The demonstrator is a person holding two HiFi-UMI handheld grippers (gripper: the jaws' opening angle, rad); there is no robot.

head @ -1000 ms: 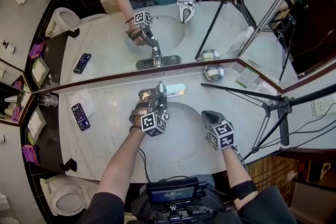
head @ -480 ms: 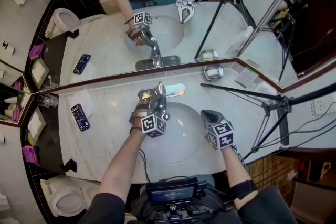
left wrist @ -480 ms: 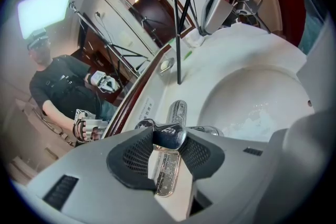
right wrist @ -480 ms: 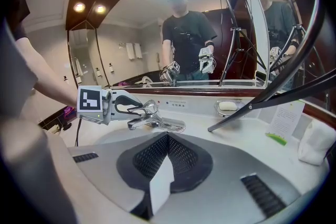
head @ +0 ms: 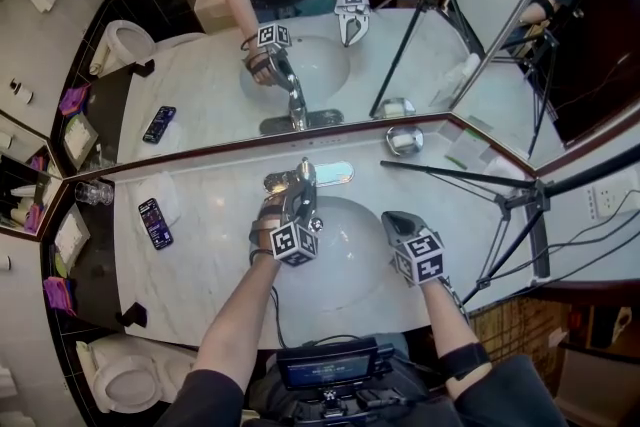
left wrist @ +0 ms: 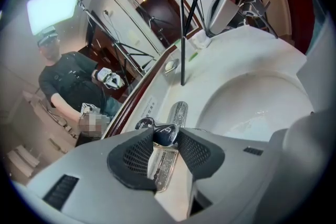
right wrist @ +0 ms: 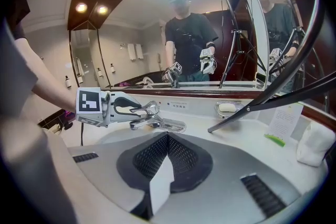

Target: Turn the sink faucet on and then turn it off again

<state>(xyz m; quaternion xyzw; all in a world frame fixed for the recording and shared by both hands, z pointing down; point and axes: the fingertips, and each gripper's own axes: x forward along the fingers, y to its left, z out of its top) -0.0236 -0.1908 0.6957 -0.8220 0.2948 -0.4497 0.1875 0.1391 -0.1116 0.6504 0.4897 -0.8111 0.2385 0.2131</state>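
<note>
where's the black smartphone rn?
Head view: the black smartphone lies on the white marble counter, left of the chrome faucet, near the clear glass tumbler by the mirror.

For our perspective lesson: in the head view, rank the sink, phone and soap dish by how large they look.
1. Sink, clearly largest.
2. Phone and soap dish: they look about alike, so they are left unranked.

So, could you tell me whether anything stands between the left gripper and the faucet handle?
Nothing visible does: the left gripper has its jaws closed on the faucet handle. The right gripper hangs shut over the sink basin, off to one side.
</note>
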